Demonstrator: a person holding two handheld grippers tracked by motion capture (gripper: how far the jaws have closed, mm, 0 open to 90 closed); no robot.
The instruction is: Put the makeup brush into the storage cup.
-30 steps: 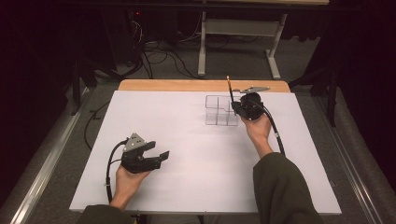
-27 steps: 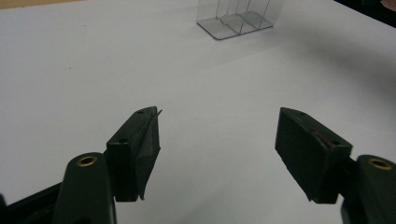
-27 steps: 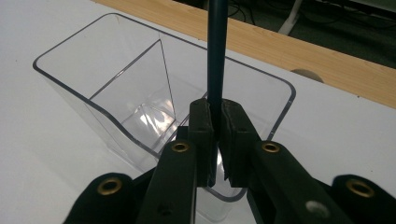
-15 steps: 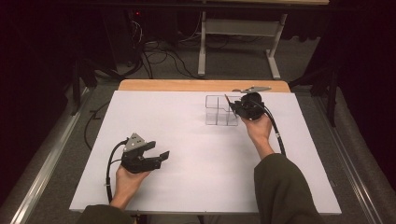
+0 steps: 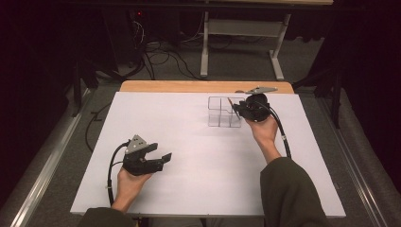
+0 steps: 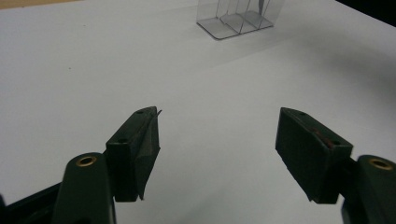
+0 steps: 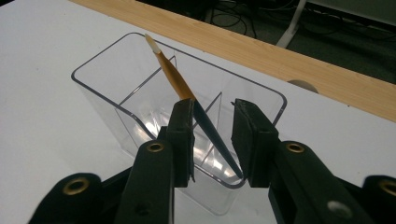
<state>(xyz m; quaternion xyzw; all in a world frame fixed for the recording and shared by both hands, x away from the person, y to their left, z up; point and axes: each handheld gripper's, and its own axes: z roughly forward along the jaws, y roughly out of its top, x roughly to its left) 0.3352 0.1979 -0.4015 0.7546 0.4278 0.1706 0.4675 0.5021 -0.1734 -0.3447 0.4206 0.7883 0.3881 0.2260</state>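
A clear plastic organizer (image 5: pixel 222 116) with several compartments stands at the back right of the white table (image 5: pixel 189 132). A slim pen (image 7: pixel 173 77) with an amber upper shaft, pale tip and dark lower part leans in one compartment of the organizer (image 7: pixel 107 51). My right gripper (image 7: pixel 212 105) straddles it at the rim; its jaws have just been opening, with the pen loose between them and a gap at the right pad. In the high view the right gripper (image 5: pixel 238 109) sits at the organizer's right side. My left gripper (image 5: pixel 161 158) rests open at front left, nothing between its jaws (image 6: pixel 217 121).
A wooden strip (image 5: pixel 203 86) runs along the table's far edge. Behind it stand a metal desk frame (image 5: pixel 239 47) and floor cables (image 5: pixel 161 52). The organizer (image 6: pixel 238 18) lies far ahead of the left gripper across bare white surface.
The pen, upright above the right gripper a second ago, has tilted and sunk into the organizer. The right jaws have spread apart. The left gripper has not moved.
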